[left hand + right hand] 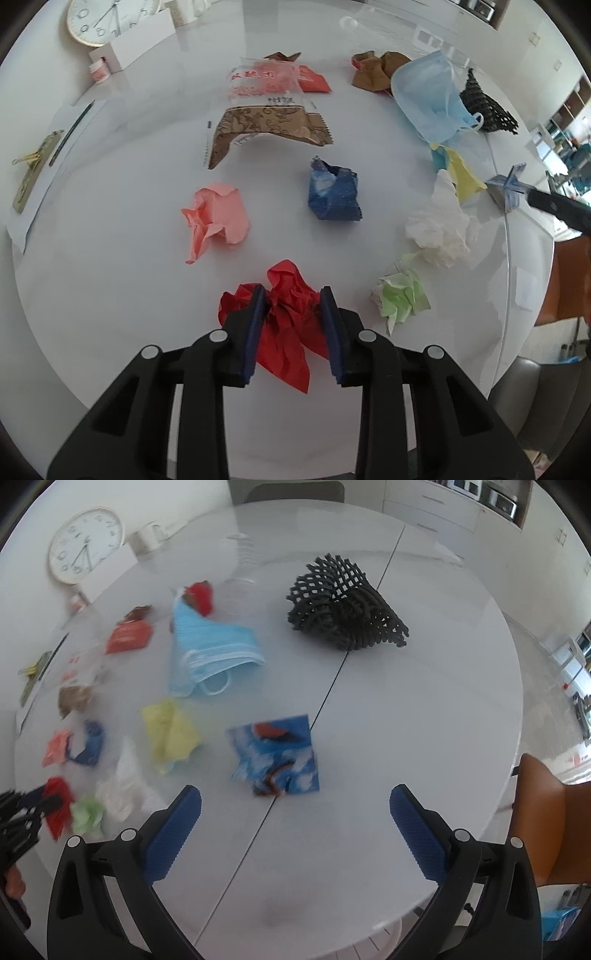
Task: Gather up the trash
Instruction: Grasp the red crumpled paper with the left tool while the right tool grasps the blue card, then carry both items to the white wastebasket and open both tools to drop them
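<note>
- Left wrist view: my left hand-held gripper (pixel 291 295) is clenched on the red crumpled paper (pixel 284 325); both blue pads (pixel 255 332) press against its sides, and the paper lies on the white tabletop (pixel 110 258).
- In front of it I see a pink crumpled paper (pixel 216 218) and a dark blue wrapper (pixel 334 194), apart from each other.
- Further back lies a brown patterned wrapper (pixel 266 127), and behind it a clear packet with red print (pixel 262 83).
- On the right side there is a green paper ball (pixel 400 295), near it a white tissue (pixel 439 225), then a yellow paper (pixel 463 173) and a light blue face mask (pixel 430 96).
- A wall clock (pixel 107 20) leans at the far left edge of the tabletop.
- Right wrist view: my right hand-held gripper (pixel 295 801) is released, its jaws stand wide apart with nothing between them, above the tabletop (pixel 406 720).
- Just ahead of it lies a blue printed wrapper (pixel 277 757), close to the seam of the tabletop.
- Further back sits a black mesh piece (pixel 347 613), well apart from the face mask (pixel 210 646).
- The left part of this view is blurred; the left hand-held gripper (pixel 46 801) shows there at the red paper (pixel 57 805).
</note>
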The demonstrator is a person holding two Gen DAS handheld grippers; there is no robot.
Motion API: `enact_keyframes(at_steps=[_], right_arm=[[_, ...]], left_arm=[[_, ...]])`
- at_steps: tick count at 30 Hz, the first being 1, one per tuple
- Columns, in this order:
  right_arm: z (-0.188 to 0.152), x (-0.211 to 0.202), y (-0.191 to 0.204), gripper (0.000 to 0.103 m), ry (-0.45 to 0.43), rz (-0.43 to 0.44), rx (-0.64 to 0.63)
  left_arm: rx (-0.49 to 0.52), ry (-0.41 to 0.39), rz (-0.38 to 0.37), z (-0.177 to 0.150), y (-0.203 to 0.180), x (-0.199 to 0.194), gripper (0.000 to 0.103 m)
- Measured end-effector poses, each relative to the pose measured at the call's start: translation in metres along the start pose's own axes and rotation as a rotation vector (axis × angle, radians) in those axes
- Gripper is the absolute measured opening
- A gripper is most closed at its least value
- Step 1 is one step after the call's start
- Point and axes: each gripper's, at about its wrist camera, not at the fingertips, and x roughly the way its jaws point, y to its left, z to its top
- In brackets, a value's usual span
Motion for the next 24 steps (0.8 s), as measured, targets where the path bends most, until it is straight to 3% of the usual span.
enact_keyframes(at_steps=[2,4,6,8,15,19,24], right_arm=[[0.005,0.009,0.004,0.101,0.002,-0.008,-0.009],[0.009,0.019,0.010,0.090,0.019,-0.014,-0.034],[0.012,0.032,0.013,0.064,0.065,-0.035,-0.043],[0.011,0.038,0.008,0.052,0.097,0.014,-0.003],[0.001,0.017,-0.004,0.052,0.064,0.082,0.023],[-0.018,-0.028,-0.020,0.052,0.016,0.106,0.037],[-0.072,-0.097,-0.039,0.052,0.004,0.082,0.072]], left_arm=[[0.021,-0.002,0.007,0.002,-0.001,0.001,0.029],[0.039,-0.001,0.013,0.003,-0.003,0.002,0.029],[0.043,0.003,0.013,0.004,-0.004,0.003,0.029],[0.046,0.001,0.013,0.005,-0.005,0.002,0.028],[0.067,-0.030,0.015,0.007,-0.012,-0.010,0.028],[0.118,-0.053,0.022,0.005,-0.022,-0.017,0.028],[0.147,-0.051,-0.015,0.003,-0.028,-0.030,0.028]])
